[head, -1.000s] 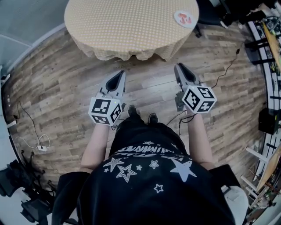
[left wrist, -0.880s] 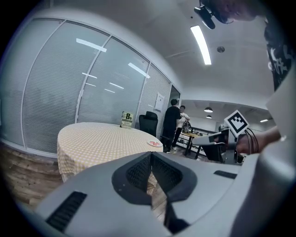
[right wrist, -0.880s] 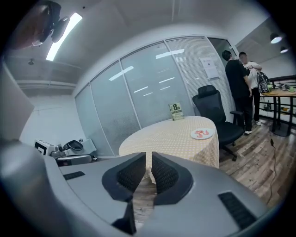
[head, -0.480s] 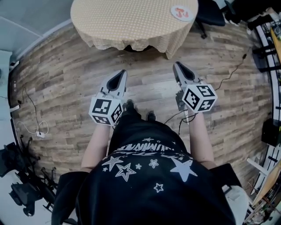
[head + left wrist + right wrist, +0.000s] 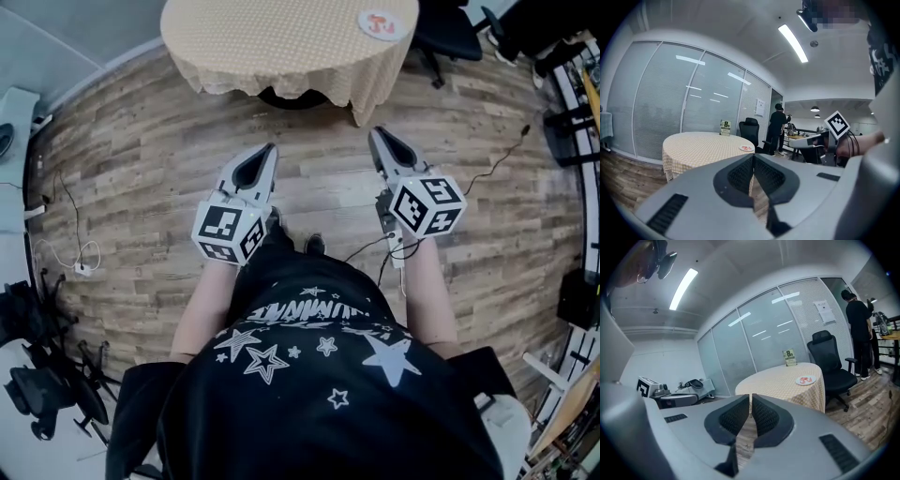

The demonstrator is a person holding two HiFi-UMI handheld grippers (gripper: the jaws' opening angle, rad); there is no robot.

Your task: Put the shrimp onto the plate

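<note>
Shrimp point(image 5: 381, 23), so far as the small orange-red shapes are showing, is already lying on the white plate point(image 5: 362, 21) at the upper right of the head view, near the right edge of the round tabletop point(image 5: 234, 28). By that reading, no carrying is under way, and the person is standing well apart from the tabletop.

At frame left, the left gripper point(image 5: 269, 152) is hanging clenched and empty. At frame right, the right gripper point(image 5: 378, 136) is all but clenched, with nothing between its jaws. Any next move is calling for walking up to the tabletop first.

A checked yellow cloth point(image 5: 281, 82) is draping the tabletop over the wood-plank floor point(image 5: 141, 169). Glass walls point(image 5: 764, 348), a black office chair point(image 5: 829, 357) and a standing person point(image 5: 857, 319) are filling the room.
</note>
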